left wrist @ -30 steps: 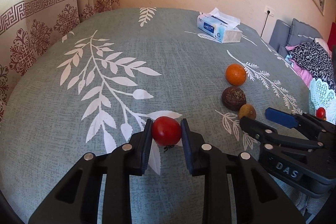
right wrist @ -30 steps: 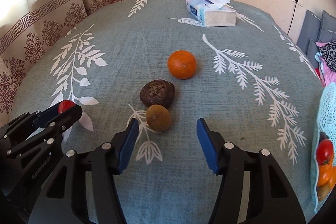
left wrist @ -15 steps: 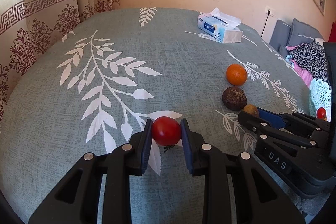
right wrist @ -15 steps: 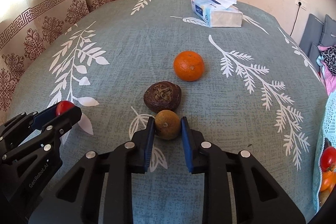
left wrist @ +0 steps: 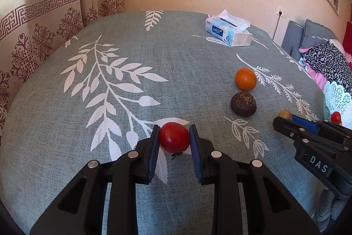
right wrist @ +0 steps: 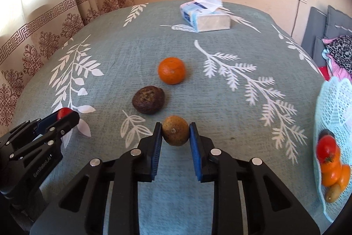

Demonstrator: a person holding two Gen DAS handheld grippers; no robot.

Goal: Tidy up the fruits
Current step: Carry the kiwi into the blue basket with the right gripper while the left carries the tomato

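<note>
My left gripper [left wrist: 174, 138] is shut on a red tomato [left wrist: 174, 137] just above the grey-green leaf-print cloth [left wrist: 132, 63]. My right gripper [right wrist: 175, 133] is shut on a small brown-yellow fruit [right wrist: 175, 133], held a little above the cloth. An orange [right wrist: 172, 70] and a dark wrinkled fruit [right wrist: 148, 99] lie on the cloth beyond it; they also show in the left wrist view, the orange [left wrist: 245, 79] behind the dark fruit [left wrist: 243, 104]. A pale blue lace basket [right wrist: 334, 107] at the right edge holds several fruits, among them a tomato [right wrist: 326, 148].
A tissue box [right wrist: 204, 17] stands at the far side of the table. Curtains [left wrist: 44, 14] hang at the left. A sofa with cushions [left wrist: 308, 41] and patterned fabric sits beyond the right edge. Each gripper shows in the other's view, the right gripper [left wrist: 283, 117] near the basket.
My right gripper closed on the small brown-yellow fruit, lifted it off the cloth and moved right, away from the dark fruit. My left gripper still holds the tomato in place.
</note>
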